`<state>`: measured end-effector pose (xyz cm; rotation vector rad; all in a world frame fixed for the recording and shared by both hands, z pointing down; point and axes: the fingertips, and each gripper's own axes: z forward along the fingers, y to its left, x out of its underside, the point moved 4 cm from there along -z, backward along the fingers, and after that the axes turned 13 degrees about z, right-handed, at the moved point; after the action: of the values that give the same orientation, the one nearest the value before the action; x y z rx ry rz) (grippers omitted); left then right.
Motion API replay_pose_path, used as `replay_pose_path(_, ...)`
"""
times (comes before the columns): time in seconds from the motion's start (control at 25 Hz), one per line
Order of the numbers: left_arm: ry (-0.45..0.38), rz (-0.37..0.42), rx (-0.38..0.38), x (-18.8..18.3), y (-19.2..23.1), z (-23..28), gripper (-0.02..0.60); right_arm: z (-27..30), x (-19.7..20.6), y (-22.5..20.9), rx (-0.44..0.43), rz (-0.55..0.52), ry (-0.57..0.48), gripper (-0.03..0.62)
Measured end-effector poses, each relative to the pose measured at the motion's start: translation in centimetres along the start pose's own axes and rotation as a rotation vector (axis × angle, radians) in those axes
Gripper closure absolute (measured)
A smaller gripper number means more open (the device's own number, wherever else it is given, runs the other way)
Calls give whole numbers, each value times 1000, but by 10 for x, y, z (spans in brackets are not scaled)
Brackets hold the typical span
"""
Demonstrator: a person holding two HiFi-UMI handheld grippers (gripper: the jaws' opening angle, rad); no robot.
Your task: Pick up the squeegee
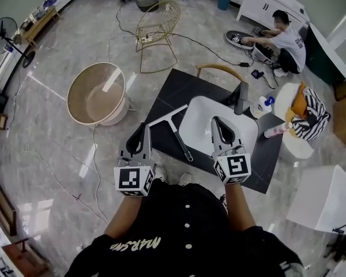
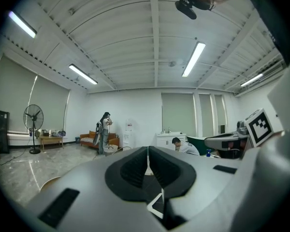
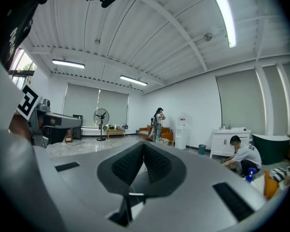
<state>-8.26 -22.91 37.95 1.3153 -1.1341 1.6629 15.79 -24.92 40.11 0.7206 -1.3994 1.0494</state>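
Both clenched on nothing: left gripper [image 1: 143, 127], right gripper [image 1: 215, 120].
Looks light, stiff, likely slippery; best to take squeegee [image 1: 177, 134] by thin dark handle, centre of frame.

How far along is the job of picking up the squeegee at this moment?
Done: nothing yet. The squeegee lies flat on the dark counter, beside the white sink.
In hand: nothing. The left claw and the right claw are both shut and empty, one on each side of the squeegee.
Left: open a claw, bring it to the handle, close and lift.
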Motion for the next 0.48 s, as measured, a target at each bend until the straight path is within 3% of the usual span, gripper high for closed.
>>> replay_pose_path(0.24,-44,14,27,-2,17,3,561,21,-4,14,-7,-18,8,597)
replay_pose_path(0.48,-15,-22,18,16,31,3,561,39,23,24,-34,-26,118,597)
